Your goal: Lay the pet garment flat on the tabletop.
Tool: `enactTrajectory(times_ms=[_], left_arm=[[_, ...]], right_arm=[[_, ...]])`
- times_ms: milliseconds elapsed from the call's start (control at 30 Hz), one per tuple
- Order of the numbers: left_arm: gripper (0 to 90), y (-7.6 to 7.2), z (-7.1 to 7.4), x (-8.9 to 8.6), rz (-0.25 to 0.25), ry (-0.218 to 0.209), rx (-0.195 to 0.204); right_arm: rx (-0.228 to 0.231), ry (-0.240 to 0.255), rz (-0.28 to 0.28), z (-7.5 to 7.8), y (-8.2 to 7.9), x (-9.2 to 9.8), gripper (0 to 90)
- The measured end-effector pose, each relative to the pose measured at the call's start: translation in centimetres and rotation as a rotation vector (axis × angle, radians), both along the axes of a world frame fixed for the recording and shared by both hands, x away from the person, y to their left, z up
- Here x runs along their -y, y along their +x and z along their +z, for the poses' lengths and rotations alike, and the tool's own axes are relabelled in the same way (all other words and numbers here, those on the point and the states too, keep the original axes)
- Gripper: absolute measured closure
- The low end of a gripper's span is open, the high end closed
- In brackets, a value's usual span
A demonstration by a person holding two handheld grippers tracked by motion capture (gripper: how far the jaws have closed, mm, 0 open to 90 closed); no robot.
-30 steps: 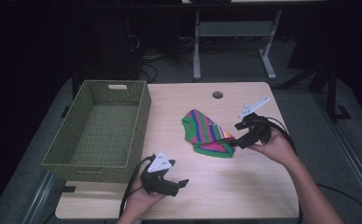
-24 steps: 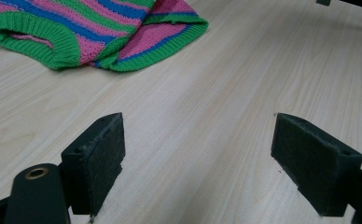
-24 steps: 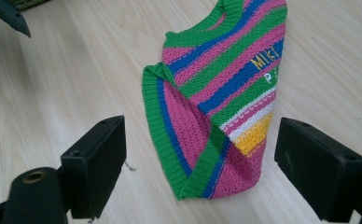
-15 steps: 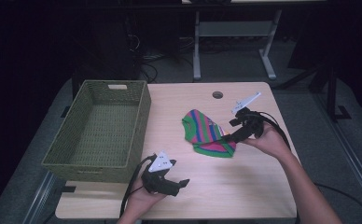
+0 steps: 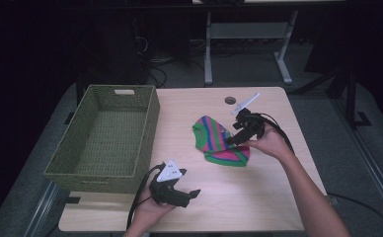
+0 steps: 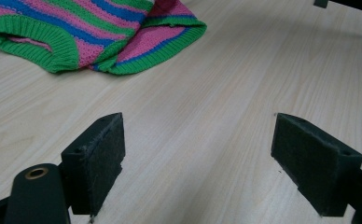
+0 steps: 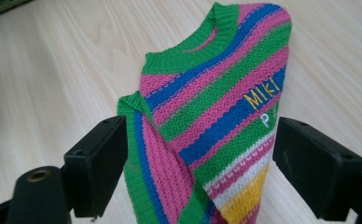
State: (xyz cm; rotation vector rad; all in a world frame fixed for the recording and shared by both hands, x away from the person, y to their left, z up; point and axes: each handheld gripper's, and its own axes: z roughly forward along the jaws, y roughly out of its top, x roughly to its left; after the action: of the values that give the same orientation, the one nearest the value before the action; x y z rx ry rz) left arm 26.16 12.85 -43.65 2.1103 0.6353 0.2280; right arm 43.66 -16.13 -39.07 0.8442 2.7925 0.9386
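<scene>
A small knitted sweater (image 5: pixel 214 140) with pink, green and blue stripes lies crumpled in the middle of the light wooden table (image 5: pixel 273 197). My right gripper (image 5: pixel 233 139) hangs over the sweater's right side, open. In the right gripper view a raised fold of the sweater (image 7: pixel 207 121), with yellow letters on it, sits between the two spread jaws of that gripper (image 7: pixel 200 158). My left gripper (image 5: pixel 192 193) rests low near the table's front edge, open. The left gripper view has bare wood between that gripper's (image 6: pixel 198 154) jaws and the sweater (image 6: pixel 90 32) farther off.
A green woven basket (image 5: pixel 76 163) stands at the table's left side with nothing in it. A round cable hole (image 5: pixel 229 100) is near the back edge. Desk legs and cables stand on the dark floor behind.
My right gripper has moved left, from beside the sweater's right edge to over it, with the fabric now between its jaws. The left gripper has stayed put.
</scene>
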Motion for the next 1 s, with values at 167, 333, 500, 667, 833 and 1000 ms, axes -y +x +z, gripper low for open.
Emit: enactTrajectory(times_ms=[167,333,500,667,833,1000], left_arm=[[17.1,0.1,-0.1,0.1,-0.003,-0.002,-0.010],[17.1,0.1,0.0,0.0,-0.006,-0.001,-0.006],[17.1,0.1,0.0,-0.1,-0.007,-0.007,-0.008],[17.1,0.2,-0.1,0.0,-0.011,-0.009,-0.015],[17.1,0.3,-0.1,-0.1,-0.010,-0.022,-0.023],[17.1,0.3,-0.2,0.0,-0.013,-0.016,-0.025]], right_arm=[[-0.021,-0.029,0.001,-1.0,0.9,-1.2,17.6],[-0.036,-0.049,-0.007,-1.8,1.6,-2.3,17.7],[-0.039,-0.083,-0.019,-2.9,2.2,-2.6,18.0],[-0.049,-0.121,-0.028,-3.8,2.6,-2.8,20.0],[-0.056,-0.134,-0.044,-4.5,2.9,-2.8,20.6],[-0.053,-0.165,-0.041,-5.1,3.0,-3.3,21.0]])
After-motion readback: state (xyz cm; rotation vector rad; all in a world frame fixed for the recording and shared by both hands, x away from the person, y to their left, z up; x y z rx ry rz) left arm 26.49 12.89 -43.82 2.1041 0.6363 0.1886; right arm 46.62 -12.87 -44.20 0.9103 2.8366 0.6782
